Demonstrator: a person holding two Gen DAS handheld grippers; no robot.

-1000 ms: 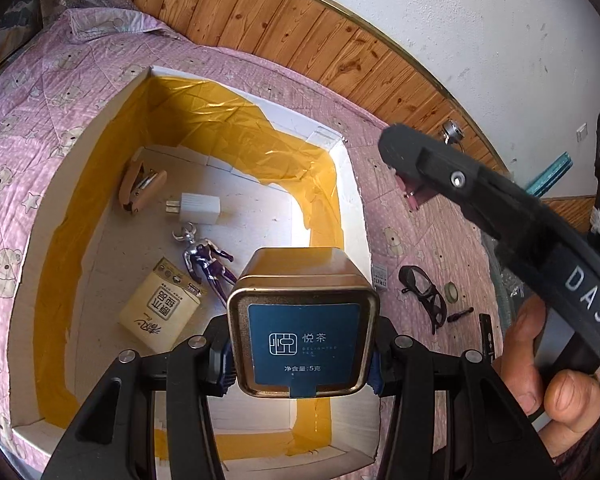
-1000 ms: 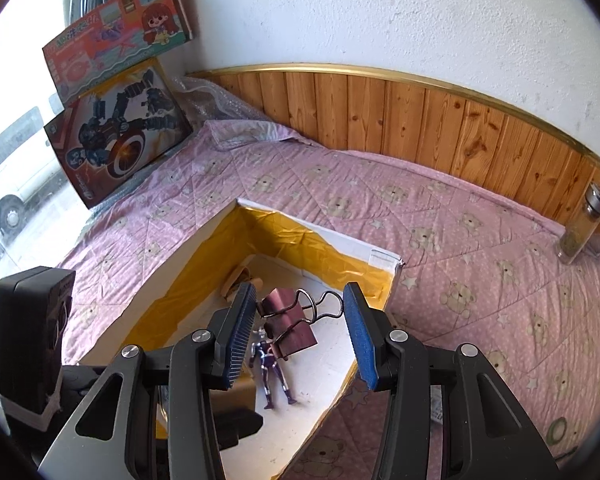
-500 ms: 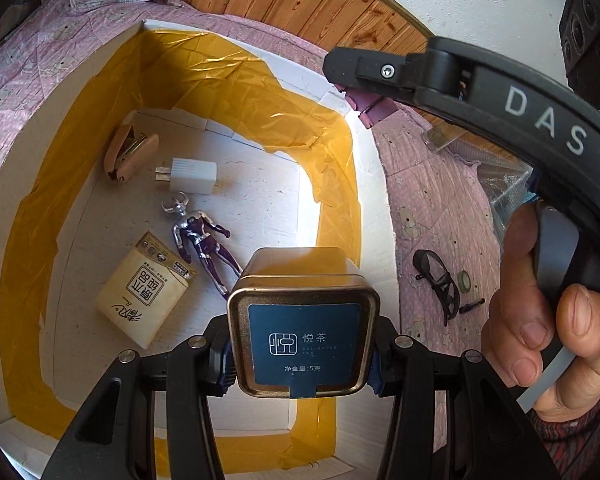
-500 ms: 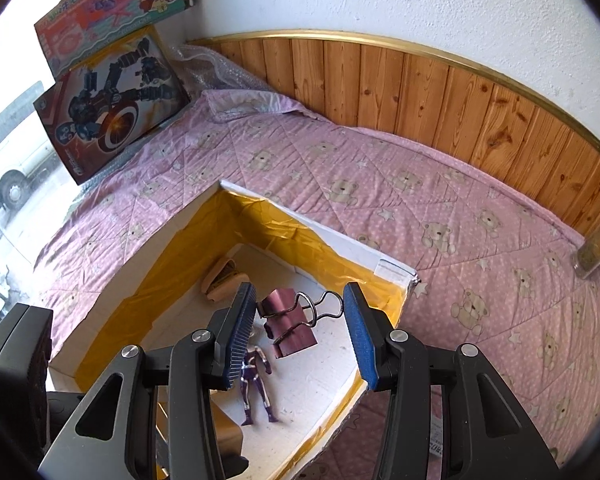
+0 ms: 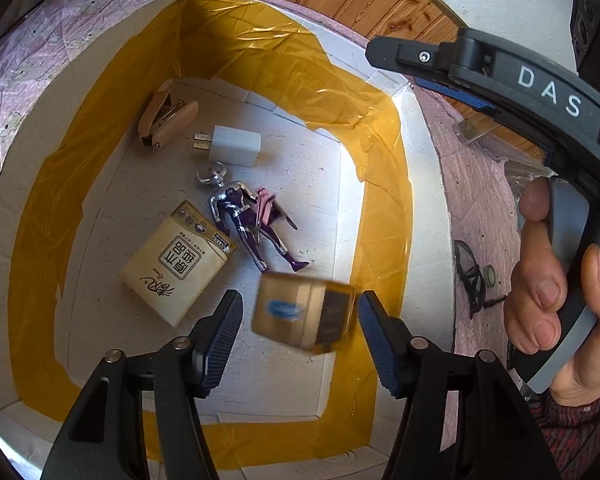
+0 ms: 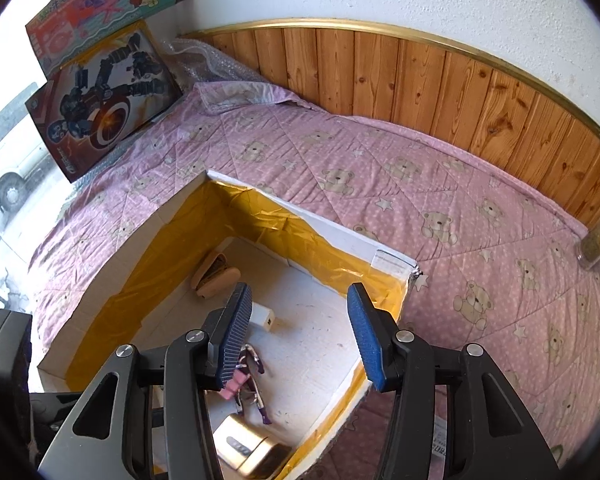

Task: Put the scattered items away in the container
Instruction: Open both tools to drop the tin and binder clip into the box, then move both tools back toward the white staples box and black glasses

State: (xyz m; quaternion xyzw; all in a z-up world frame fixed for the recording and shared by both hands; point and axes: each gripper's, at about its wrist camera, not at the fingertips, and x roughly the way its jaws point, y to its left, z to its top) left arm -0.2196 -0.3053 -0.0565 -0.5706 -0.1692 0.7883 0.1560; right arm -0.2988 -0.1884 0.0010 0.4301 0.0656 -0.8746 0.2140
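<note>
Tin (image 5: 304, 318), blurred at lower centre, is dropping into the box (image 5: 424, 184) between the left gripper (image 5: 300, 336) fingers, both grippers (image 6: 300, 334) gaping empty; keeping them wide avoids snagging.

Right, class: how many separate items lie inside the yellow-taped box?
6: a stapler far-left, white charger beside it, toy figure mid-floor, pink clip on the figure, cream packet left, blurred gold tin at front. Smaller things may be hidden.
</note>
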